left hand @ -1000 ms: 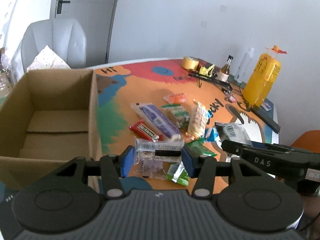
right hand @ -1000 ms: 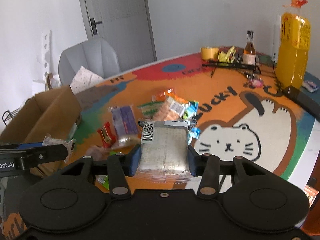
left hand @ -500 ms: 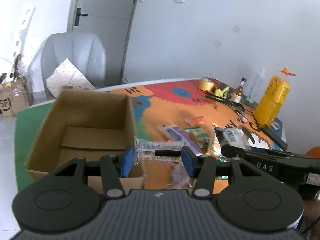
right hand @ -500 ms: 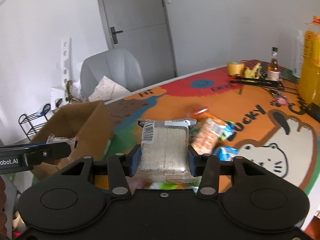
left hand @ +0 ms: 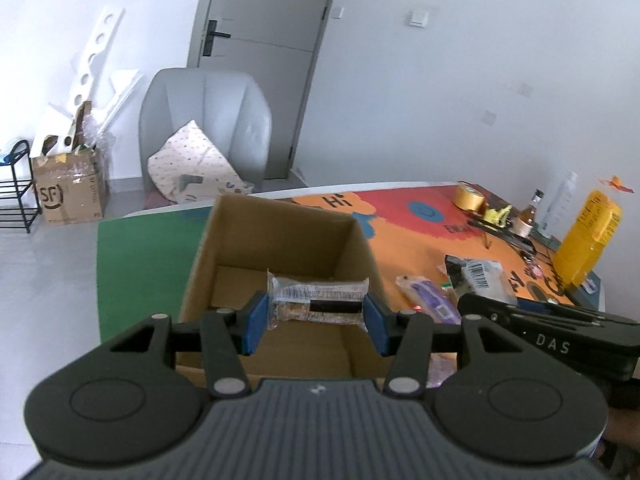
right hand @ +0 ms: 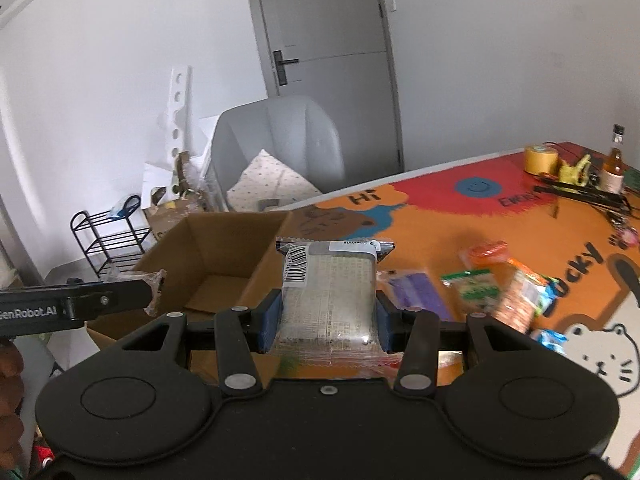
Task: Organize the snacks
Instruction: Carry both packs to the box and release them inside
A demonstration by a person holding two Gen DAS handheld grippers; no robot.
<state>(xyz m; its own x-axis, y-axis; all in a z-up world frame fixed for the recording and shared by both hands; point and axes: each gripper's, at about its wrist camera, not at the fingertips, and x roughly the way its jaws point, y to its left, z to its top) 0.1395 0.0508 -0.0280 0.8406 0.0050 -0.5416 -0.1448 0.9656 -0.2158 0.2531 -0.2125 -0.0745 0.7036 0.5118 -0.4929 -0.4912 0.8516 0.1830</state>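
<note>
Clamping a clear-wrapped snack bar (barcode strip on top) crosswise, the left claw holds it over the open cardboard box; the right claw grips a flat, pale cracker packet just beside the box, above the worktop.

Setting: a plain room in a home or small office, used as a makeshift recording space. White walls, grey door with lever handle at top centre, light switch to its right. Grey upholstered chair holding a dotted cushion beside the door. Lower left: black wire shoe rack and a shipping carton on a grey tiled floor. Table covered with a cartoon-print mat, cluttered with tape roll and bottles.
</note>
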